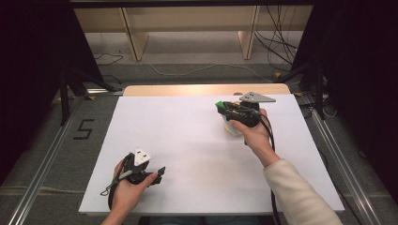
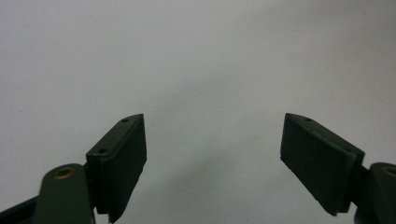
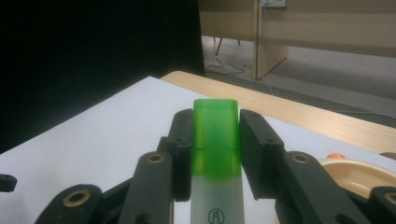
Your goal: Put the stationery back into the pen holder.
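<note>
My right gripper (image 3: 215, 140) is shut on a white tube with a translucent green cap (image 3: 215, 123), one black pad on each side of the cap. In the high view that gripper (image 1: 223, 109) is held above the table's far right part, with the green cap (image 1: 218, 104) sticking out to the left. A beige bowl (image 1: 233, 129) sits on the table just below the hand. My left gripper (image 1: 158, 175) rests low at the near left of the white table top. Its jaws (image 2: 212, 154) stand wide open over the bare white surface, with nothing between them.
The white sheet (image 1: 187, 140) covers a wooden table whose bare far edge (image 1: 187, 89) shows. The beige bowl's rim (image 3: 359, 175) has a small orange thing (image 3: 334, 155) behind it. Wooden furniture legs and cables lie on the floor beyond. Black stands flank the table.
</note>
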Tool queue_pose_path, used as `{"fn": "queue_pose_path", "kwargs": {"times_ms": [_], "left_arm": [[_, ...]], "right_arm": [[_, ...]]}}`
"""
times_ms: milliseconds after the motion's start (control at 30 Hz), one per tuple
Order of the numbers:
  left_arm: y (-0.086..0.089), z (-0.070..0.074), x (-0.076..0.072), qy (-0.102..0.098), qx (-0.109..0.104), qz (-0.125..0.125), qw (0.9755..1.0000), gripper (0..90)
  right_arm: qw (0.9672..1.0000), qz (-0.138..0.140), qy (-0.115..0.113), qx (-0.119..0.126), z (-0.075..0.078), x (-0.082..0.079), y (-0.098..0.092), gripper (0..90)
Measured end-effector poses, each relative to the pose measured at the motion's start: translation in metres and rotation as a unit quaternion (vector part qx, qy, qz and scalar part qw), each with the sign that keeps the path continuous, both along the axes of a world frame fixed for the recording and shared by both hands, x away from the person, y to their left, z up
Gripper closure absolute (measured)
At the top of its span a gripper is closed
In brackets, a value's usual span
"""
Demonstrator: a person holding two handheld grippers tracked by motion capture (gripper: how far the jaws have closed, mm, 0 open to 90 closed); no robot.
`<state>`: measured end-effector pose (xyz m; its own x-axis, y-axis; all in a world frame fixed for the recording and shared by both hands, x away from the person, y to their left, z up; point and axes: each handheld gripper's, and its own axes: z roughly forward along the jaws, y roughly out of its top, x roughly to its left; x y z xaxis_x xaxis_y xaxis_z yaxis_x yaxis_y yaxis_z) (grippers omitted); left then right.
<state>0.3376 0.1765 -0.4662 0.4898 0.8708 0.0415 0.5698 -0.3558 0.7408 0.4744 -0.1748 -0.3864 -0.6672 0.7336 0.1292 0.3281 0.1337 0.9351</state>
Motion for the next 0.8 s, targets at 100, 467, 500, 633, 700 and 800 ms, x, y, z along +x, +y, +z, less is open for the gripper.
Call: {"fn": "queue_pose_path", "kwargs": {"times_ms": [100,467,500,633,700,800], "left_arm": [[0.0,0.0,0.0,0.001,0.001,-0.001,1.0,22.7],[0.0,0.0,0.0,-0.001,0.002,-0.001,1.0,22.7],[0.0,0.0,0.0,0.0,0.001,-0.001,1.0,22.7],[-0.001,0.0,0.0,0.0,0.0,-0.002,1.0,22.7],[-0.001,0.0,0.0,-0.001,0.0,-0.001,1.0,22.7],[-0.002,0.0,0.0,-0.001,-0.001,0.0,1.0,22.7]], "right_arm": [[1.0,-0.004,0.003,0.002,0.0,0.001,-0.001,67.4],[0.9999,-0.016,-0.002,0.005,0.004,0.008,-0.01,67.4],[0.9998,-0.017,-0.001,0.006,0.005,0.009,-0.01,67.4],[0.9997,-0.022,-0.001,0.005,0.006,0.011,-0.013,67.4],[0.9997,-0.024,0.0,0.004,0.006,0.012,-0.014,67.4],[0.9997,-0.025,-0.002,0.003,0.006,0.014,-0.015,67.4]]}}
